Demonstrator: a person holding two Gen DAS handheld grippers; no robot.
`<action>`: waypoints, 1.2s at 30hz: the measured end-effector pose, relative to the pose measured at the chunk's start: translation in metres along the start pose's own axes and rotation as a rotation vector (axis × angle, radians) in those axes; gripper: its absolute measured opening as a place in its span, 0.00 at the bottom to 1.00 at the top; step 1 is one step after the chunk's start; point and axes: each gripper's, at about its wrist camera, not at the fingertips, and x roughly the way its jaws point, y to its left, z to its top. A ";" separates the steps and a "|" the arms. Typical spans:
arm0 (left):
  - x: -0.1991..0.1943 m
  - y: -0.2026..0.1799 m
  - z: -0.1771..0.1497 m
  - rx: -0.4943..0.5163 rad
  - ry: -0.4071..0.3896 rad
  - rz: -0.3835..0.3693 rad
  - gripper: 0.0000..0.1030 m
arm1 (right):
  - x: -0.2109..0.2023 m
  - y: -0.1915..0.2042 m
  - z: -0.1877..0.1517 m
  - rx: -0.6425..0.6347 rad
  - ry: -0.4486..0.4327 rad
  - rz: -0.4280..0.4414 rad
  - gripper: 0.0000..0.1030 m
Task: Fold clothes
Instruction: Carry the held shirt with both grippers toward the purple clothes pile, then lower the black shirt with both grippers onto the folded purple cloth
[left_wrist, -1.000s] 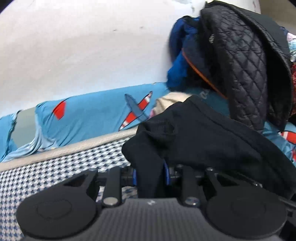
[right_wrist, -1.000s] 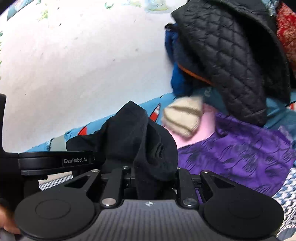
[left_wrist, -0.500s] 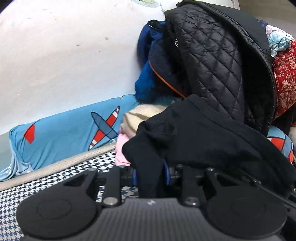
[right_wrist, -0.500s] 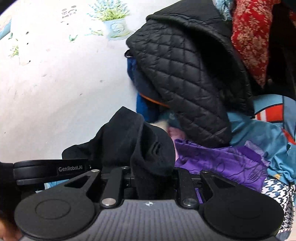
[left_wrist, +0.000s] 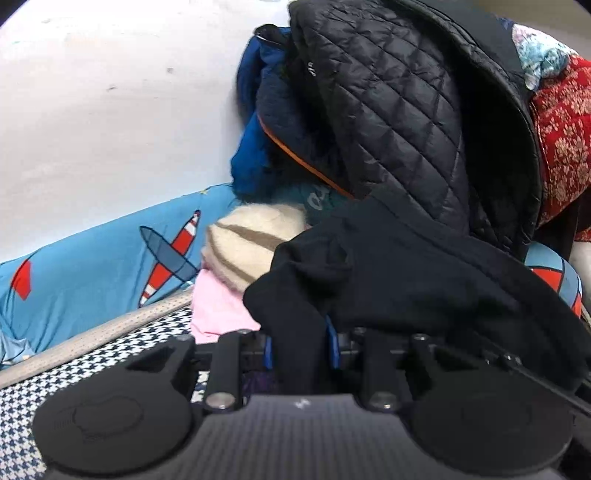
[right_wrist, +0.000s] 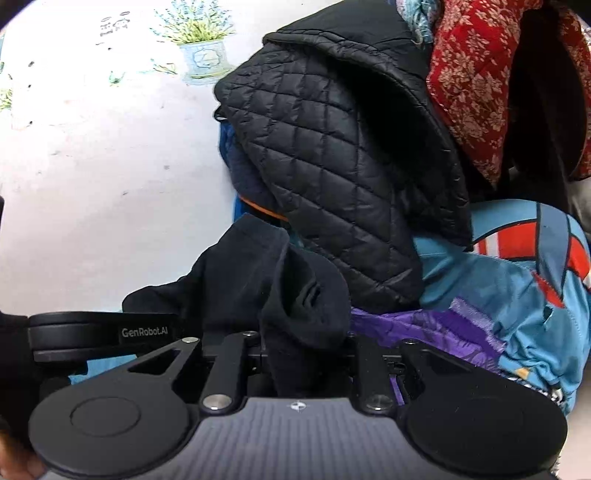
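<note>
We hold the soft black knit garment (left_wrist: 399, 280) bunched up off the bed, left gripper (left_wrist: 299, 347) and right gripper (right_wrist: 306, 350) each clamped on it. Both views have swung toward the black quilted jacket (left_wrist: 399, 110) atop the pile; we judge folding hasn't begun.

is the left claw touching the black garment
Touching. In the left wrist view the black garment runs down between the fingers of the left claw, pinched there with no gap showing.
</note>
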 end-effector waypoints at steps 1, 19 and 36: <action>0.003 -0.003 0.000 0.005 0.001 -0.003 0.23 | 0.003 -0.004 0.001 0.004 0.000 -0.008 0.20; 0.068 0.031 -0.022 -0.136 0.162 0.027 0.45 | 0.032 -0.035 0.000 0.103 0.059 -0.223 0.49; 0.060 0.045 -0.001 -0.231 0.139 0.035 0.46 | 0.012 -0.014 0.011 0.014 -0.064 -0.145 0.28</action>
